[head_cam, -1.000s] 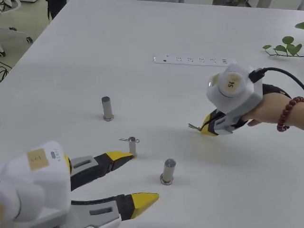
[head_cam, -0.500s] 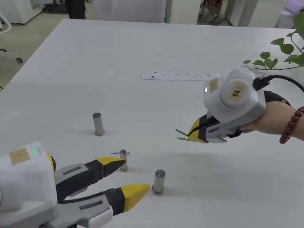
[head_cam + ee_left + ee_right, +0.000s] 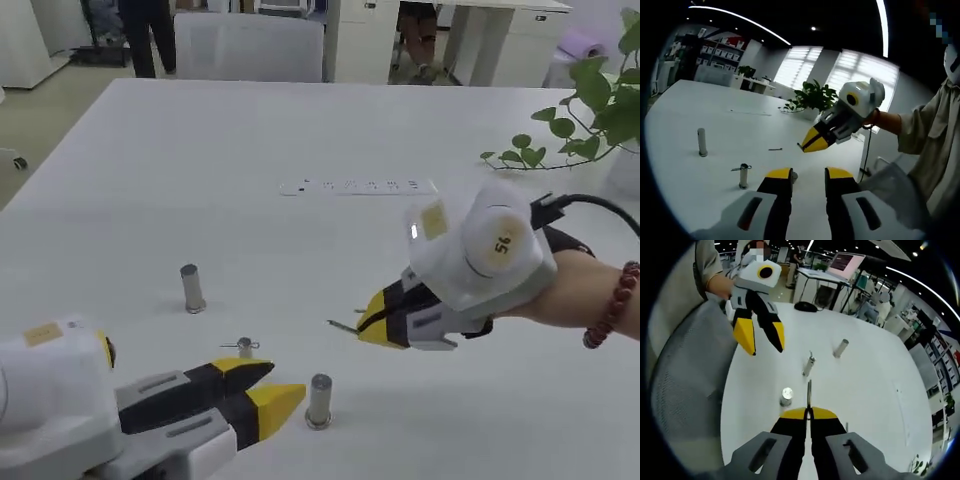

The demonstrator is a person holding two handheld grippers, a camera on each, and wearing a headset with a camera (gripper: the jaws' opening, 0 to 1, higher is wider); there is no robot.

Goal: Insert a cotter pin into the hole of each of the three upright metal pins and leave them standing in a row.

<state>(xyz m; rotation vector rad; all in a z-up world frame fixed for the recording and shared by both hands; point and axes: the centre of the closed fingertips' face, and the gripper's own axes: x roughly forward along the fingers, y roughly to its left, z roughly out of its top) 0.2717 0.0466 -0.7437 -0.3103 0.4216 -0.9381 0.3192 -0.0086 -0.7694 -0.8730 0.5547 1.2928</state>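
right tongs (image 3: 809,411) gripping cotter (image 3: 809,390), maybe spare cotter (image 3: 775,149)

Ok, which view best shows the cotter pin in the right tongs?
The right gripper view: the thin metal cotter pin juts straight from the shut right tongs, close up. The head view shows it small, side-on; the left gripper view, a sliver.

The nearest metal pin (image 3: 794,175) seems mostly hidden behind a jaw.
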